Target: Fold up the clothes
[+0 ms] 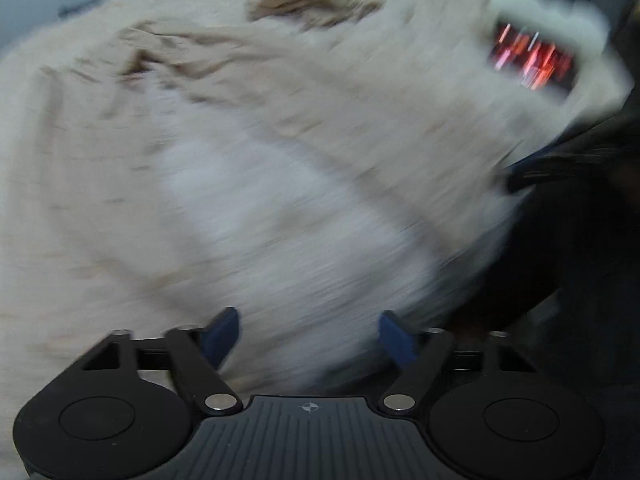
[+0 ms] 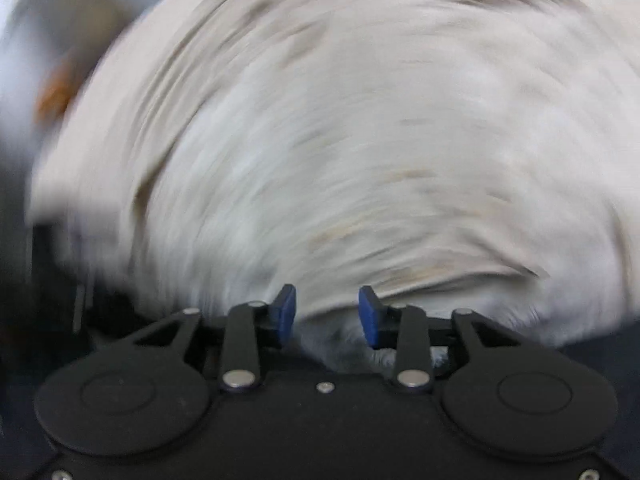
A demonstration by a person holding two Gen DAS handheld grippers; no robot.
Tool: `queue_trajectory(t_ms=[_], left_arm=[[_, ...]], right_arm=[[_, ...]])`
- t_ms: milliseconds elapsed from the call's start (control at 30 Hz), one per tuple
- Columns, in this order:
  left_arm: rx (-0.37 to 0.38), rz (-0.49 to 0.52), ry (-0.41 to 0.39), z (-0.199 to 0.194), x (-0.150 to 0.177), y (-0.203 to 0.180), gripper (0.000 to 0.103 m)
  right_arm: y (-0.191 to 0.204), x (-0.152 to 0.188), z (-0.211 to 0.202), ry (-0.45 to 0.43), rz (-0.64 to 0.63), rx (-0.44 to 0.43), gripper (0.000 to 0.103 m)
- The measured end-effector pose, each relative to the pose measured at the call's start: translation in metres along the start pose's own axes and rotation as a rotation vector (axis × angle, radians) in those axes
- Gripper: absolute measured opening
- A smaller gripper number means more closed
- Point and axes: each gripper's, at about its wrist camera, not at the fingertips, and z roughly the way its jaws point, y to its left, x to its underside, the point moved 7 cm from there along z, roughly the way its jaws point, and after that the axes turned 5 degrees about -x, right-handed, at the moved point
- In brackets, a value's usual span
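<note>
The cream garment (image 1: 280, 152) fills most of both views, heavily blurred; I see creases toward the upper left of the left view, so I judge it spread but not flat. My left gripper (image 1: 309, 334) has its fingers wide apart, holding nothing, cloth beyond them. My right gripper (image 2: 327, 312) stands narrower but parted, a cloth edge just beyond its fingers. A red-lit object (image 1: 532, 62) shows upper right.

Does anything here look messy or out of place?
The cream garment lies rumpled, with dark creases bunched near its far edge. Both views are badly motion-blurred, so finer faults cannot be judged. Both grippers are open.
</note>
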Motion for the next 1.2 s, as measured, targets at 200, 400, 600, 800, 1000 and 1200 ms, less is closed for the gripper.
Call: queue_trajectory(t_ms=[200,400,600,800,1000,1200], left_arm=[[0.076,-0.230,0.023,0.092,-0.016,-0.015,0.065],[0.125,-0.445,-0.017,0.102,-0.027,0.001,0.003],[0.333,-0.543,-0.040,0.077,-0.035,-0.025,0.000],[0.355,-0.553,0.039,0.081,-0.024,-0.026,0.011],[0.310,-0.531,0.137,0.091,-0.008,-0.017,0.046],[0.274,-0.509,0.072,0.071,-0.020,-0.003,0.055]], right_arm=[[-0.083,-0.025,0.013,-0.132,0.199,0.068,0.041],[-0.083,-0.017,0.032,-0.085,0.264,-0.103,0.002],[-0.077,-0.029,-0.020,-0.127,0.214,-0.117,0.001],[-0.087,-0.044,-0.056,-0.119,0.071,0.066,0.005],[-0.093,-0.042,-0.061,-0.152,0.100,0.108,0.019],[-0.129,-0.031,-0.055,-0.169,0.298,0.053,0.035]])
